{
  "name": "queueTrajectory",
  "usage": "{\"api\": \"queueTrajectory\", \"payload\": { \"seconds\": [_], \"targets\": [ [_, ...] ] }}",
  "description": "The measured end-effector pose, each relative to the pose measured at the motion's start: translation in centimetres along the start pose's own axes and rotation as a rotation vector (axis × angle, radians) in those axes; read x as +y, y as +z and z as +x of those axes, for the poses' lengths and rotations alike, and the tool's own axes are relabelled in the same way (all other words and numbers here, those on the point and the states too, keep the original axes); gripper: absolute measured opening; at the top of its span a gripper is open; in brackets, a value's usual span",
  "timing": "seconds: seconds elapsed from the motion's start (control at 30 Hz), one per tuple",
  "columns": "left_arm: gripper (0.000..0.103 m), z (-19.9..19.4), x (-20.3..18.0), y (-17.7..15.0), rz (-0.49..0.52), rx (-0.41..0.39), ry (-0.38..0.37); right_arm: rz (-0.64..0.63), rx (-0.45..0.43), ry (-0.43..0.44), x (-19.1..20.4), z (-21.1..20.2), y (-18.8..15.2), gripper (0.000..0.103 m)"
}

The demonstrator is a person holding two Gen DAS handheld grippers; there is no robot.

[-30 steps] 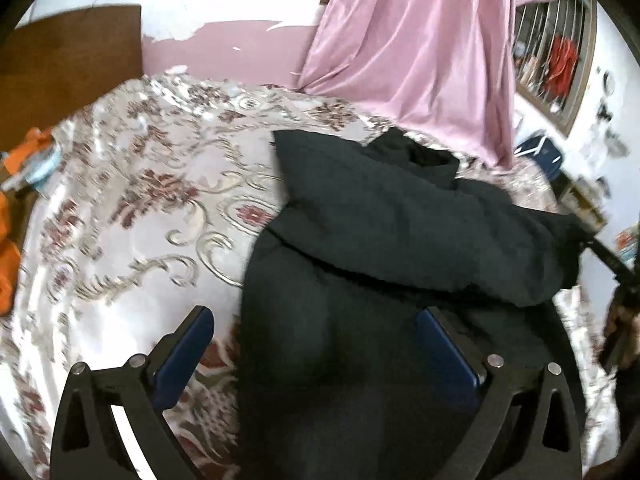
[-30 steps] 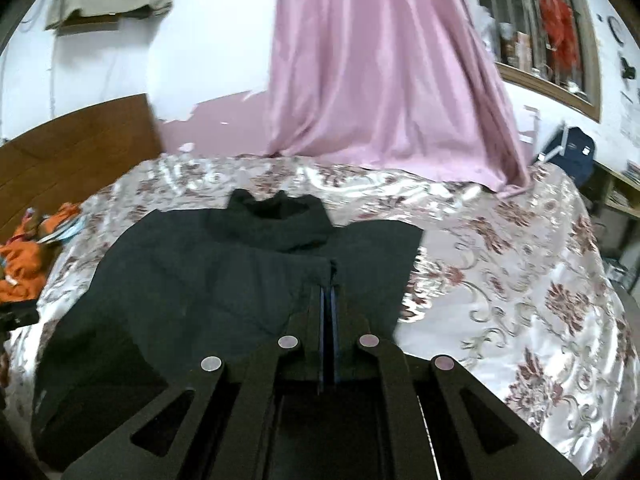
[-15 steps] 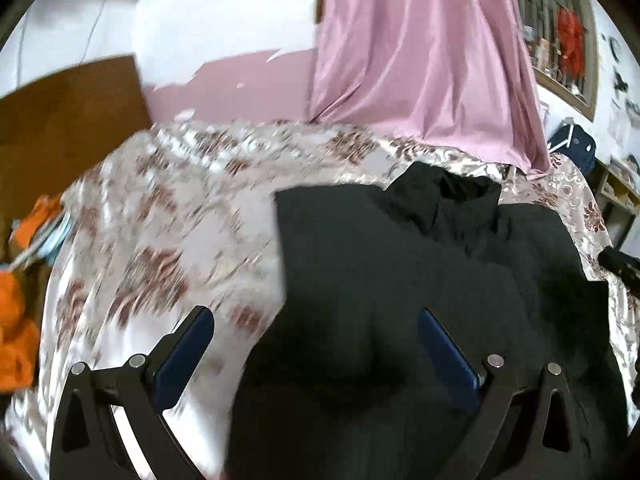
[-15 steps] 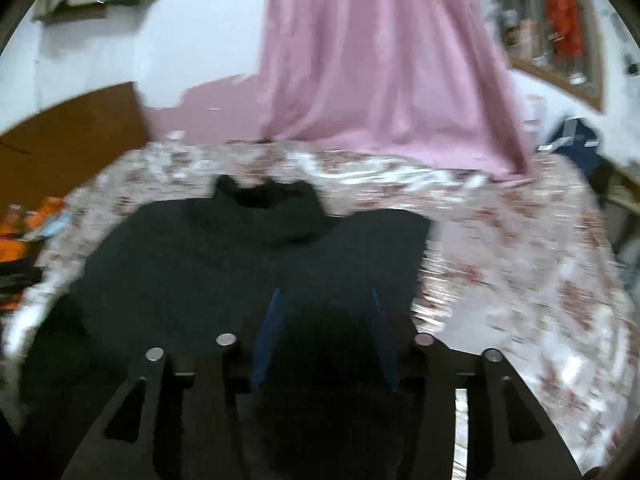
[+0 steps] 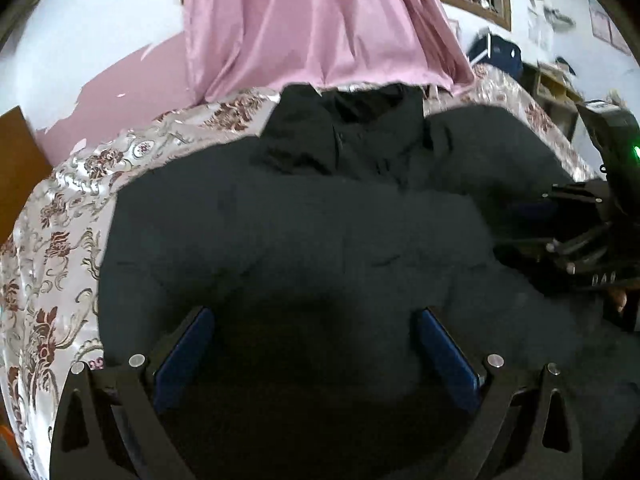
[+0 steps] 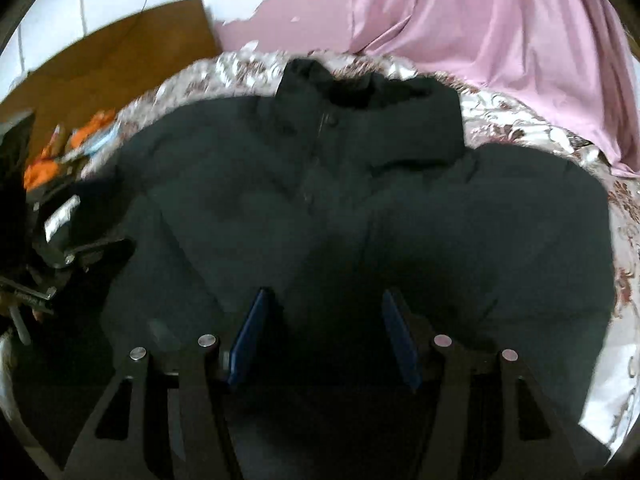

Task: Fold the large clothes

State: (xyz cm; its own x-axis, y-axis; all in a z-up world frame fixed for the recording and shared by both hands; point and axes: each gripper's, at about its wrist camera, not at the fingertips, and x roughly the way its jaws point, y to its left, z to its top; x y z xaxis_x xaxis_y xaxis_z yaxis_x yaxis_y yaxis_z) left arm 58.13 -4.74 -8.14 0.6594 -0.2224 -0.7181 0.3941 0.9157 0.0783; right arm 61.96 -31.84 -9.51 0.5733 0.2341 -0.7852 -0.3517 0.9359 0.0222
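A large black jacket [image 5: 320, 232] lies spread on a floral satin bedspread [image 5: 60, 232], its collar [image 5: 344, 120] toward the far side. My left gripper [image 5: 314, 320] is open and empty just above the jacket's lower part. My right gripper [image 6: 326, 304] is open and empty above the jacket [image 6: 360, 208], in line with its button placket [image 6: 320, 152]. The right gripper also shows at the right edge of the left wrist view [image 5: 580, 240], and the left gripper shows at the left edge of the right wrist view [image 6: 68, 256].
A pink curtain [image 5: 320, 24] hangs behind the bed. A brown headboard [image 6: 120, 44] and orange items [image 6: 60, 152] lie to the left. A dark blue bag [image 5: 496, 52] and shelves stand at the right.
My right gripper has opened and let go of the jacket's folded-over part. The jacket now lies flat. Both grippers have moved in over the jacket.
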Motion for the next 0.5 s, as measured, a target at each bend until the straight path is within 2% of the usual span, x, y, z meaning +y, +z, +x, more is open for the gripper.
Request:
{"api": "queueTrajectory", "payload": {
  "seconds": [0.13, 0.3, 0.5],
  "targets": [
    [0.102, 1.0, -1.1, -0.5, 0.067, 0.059, 0.024, -0.097, 0.042, -0.044, 1.5, 0.6, -0.9, 0.055],
    [0.102, 2.2, -1.8, -1.2, 0.117, 0.107, 0.063, -0.060, 0.064, 0.021, 0.3, 1.1, -1.5, 0.056],
    [0.103, 3.2, -2.7, -1.6, 0.168, 0.144, 0.113, -0.069, 0.078, 0.021, 0.4, 1.9, -2.0, 0.056]
  ]
}}
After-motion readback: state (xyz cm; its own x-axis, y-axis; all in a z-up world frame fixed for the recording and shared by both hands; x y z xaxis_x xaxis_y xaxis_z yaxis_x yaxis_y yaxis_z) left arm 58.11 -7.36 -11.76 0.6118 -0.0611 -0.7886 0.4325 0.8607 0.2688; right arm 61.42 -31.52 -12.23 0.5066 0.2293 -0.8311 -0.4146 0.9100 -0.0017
